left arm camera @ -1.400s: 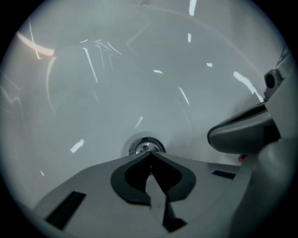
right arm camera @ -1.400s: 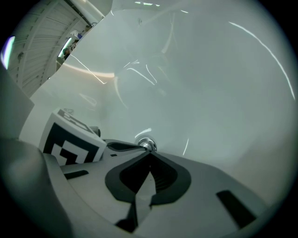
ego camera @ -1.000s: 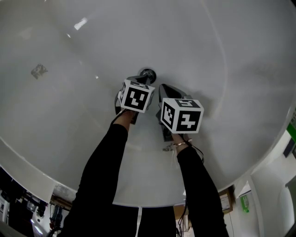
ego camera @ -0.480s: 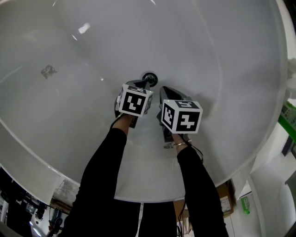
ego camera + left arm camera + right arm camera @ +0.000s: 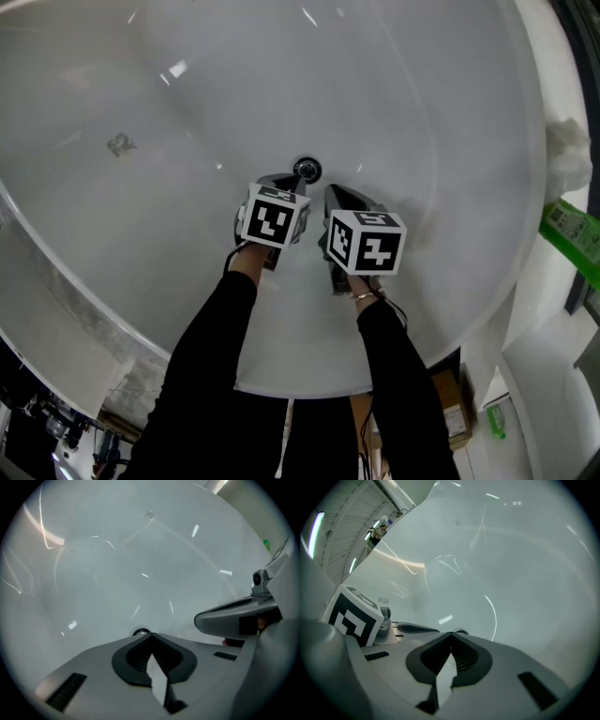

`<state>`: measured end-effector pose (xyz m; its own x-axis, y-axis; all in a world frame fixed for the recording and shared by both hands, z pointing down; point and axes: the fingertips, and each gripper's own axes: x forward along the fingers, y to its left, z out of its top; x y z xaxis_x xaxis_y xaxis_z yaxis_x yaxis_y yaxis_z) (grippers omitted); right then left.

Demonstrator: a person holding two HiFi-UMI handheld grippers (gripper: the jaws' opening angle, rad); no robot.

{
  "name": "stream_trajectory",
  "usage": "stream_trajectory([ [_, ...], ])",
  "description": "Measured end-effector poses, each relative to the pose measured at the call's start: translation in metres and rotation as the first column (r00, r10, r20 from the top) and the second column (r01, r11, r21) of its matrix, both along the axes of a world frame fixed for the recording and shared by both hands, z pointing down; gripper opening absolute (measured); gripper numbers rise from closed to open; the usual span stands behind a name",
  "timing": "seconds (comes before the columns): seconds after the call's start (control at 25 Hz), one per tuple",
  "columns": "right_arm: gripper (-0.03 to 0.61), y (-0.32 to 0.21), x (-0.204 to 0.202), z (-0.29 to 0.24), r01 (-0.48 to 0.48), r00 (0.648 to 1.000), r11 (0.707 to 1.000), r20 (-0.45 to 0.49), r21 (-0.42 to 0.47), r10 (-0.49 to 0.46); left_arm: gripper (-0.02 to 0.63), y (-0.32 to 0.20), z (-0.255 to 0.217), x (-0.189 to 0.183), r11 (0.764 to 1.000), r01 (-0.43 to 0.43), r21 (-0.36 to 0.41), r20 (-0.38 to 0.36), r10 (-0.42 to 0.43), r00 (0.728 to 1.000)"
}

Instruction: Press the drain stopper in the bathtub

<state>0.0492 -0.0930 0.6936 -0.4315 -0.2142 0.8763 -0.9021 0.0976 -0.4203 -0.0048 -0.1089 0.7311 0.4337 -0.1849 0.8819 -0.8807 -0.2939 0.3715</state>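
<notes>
The round chrome drain stopper [image 5: 307, 170] sits in the floor of the white bathtub [image 5: 422, 84]. My left gripper [image 5: 287, 181] is shut and empty, its tip just short of the stopper on the near left side. In the left gripper view the stopper [image 5: 140, 632] peeks out right beyond the closed tips of the left gripper [image 5: 151, 635]. My right gripper [image 5: 331, 191] is shut too, empty, beside the left one and slightly nearer to me. The right gripper view shows the stopper [image 5: 461, 632] just past the right gripper [image 5: 451, 633].
The tub's rim [image 5: 309, 387] curves below my arms. A small grey mark [image 5: 119, 144] lies on the tub floor at the left. Beyond the right rim are a crumpled white thing [image 5: 570, 155] and a green item [image 5: 572, 236]. A cardboard box [image 5: 450, 394] stands on the floor.
The head view has shifted, so more of the tub's right rim and the things beyond it show. Both grippers stay shut, close by the stopper.
</notes>
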Motion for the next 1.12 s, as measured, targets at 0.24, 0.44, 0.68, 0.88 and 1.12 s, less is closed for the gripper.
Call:
stream_trajectory([
  [0.24,0.002,-0.002,-0.003,-0.015,0.000,1.000,1.000,0.000,0.016,0.000,0.008,-0.001,-0.019,-0.001,1.000,0.005,0.011,0.000,-0.005,1.000],
  [0.44,0.002,-0.003,-0.005,-0.030,-0.003,1.000,1.000,0.003,0.028,0.003,0.008,0.000,-0.037,-0.003,1.000,0.004,0.022,0.002,-0.004,1.000],
  [0.68,0.002,0.000,-0.008,-0.050,-0.006,1.000,0.999,0.005,0.039,0.006,0.008,0.003,-0.060,-0.007,0.999,-0.003,0.038,0.004,0.002,1.000],
  [0.88,0.002,0.005,-0.008,-0.065,-0.018,1.000,0.999,0.001,0.042,0.018,0.008,0.003,-0.081,-0.011,0.999,0.001,0.050,-0.006,-0.001,1.000],
  [1.12,0.002,0.007,-0.006,-0.089,-0.030,0.999,0.998,-0.019,0.054,0.031,0.008,0.007,-0.102,-0.012,0.998,0.009,0.062,-0.021,-0.008,1.000],
])
